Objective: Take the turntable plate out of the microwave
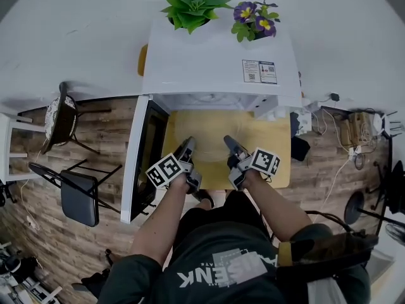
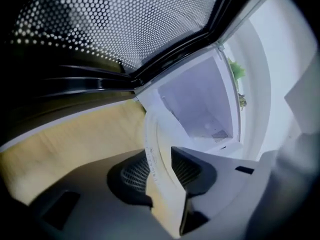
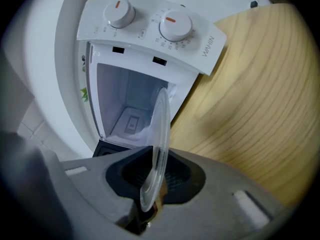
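The clear glass turntable plate (image 3: 161, 129) stands on edge in front of the white microwave (image 1: 218, 62), just outside its empty cavity (image 3: 127, 109). My right gripper (image 3: 155, 176) is shut on the plate's near rim, which sits between the dark pads. From the other side, my left gripper (image 2: 161, 171) has the plate (image 2: 160, 149) slanting between its pads and touching both. In the head view the left gripper (image 1: 190, 145) and right gripper (image 1: 229, 143) are side by side over the yellow table (image 1: 272, 144); the plate is hardly visible there.
The microwave door (image 1: 147, 151) hangs open to the left, close beside my left gripper. Two potted plants (image 1: 193, 5) stand on top of the microwave. Two knobs (image 3: 172, 24) are on its panel. Chairs (image 1: 79, 192) stand on the wooden floor at left, cables at right.
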`<state>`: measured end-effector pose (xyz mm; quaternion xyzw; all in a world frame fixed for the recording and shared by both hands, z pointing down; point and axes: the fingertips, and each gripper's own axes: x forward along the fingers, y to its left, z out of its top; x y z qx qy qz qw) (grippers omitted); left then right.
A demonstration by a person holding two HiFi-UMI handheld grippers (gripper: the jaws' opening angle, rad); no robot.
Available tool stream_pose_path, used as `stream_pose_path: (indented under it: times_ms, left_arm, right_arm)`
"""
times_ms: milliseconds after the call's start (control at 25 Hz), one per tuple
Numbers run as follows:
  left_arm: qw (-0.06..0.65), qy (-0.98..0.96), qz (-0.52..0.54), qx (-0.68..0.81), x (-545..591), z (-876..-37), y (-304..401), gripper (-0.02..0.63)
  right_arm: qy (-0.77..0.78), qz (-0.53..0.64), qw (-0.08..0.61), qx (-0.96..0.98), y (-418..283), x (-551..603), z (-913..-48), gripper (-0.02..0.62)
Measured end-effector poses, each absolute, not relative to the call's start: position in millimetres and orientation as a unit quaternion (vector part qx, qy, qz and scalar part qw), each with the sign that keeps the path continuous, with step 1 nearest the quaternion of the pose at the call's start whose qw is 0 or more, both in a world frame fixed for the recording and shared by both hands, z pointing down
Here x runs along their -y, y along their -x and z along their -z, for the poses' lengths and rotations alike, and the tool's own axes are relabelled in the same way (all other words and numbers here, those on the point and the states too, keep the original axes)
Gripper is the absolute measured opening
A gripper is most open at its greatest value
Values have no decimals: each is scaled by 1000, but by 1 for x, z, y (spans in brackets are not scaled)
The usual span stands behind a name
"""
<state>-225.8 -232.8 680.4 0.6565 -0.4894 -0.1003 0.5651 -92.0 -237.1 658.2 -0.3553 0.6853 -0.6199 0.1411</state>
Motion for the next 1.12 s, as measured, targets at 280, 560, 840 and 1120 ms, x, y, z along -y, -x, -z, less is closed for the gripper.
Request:
stream_pose_path:
  times_ms: [280, 560, 840, 1120]
  left_arm:
    - [546, -694, 93, 461, 212, -660, 223, 120]
    - [544, -695, 94, 461, 187, -644, 222, 118]
    - [521, -722, 103, 443, 168, -614, 211, 118]
    - [487, -725, 123, 471, 144, -576, 203, 121]
  right_arm:
    - [349, 590, 148, -713, 91, 222, -637, 61]
    - [368, 569, 127, -724, 86, 201, -625, 71]
    - [350, 574, 142, -726, 80, 179, -593, 71]
    - [306, 573, 133, -749, 71, 165, -557, 69]
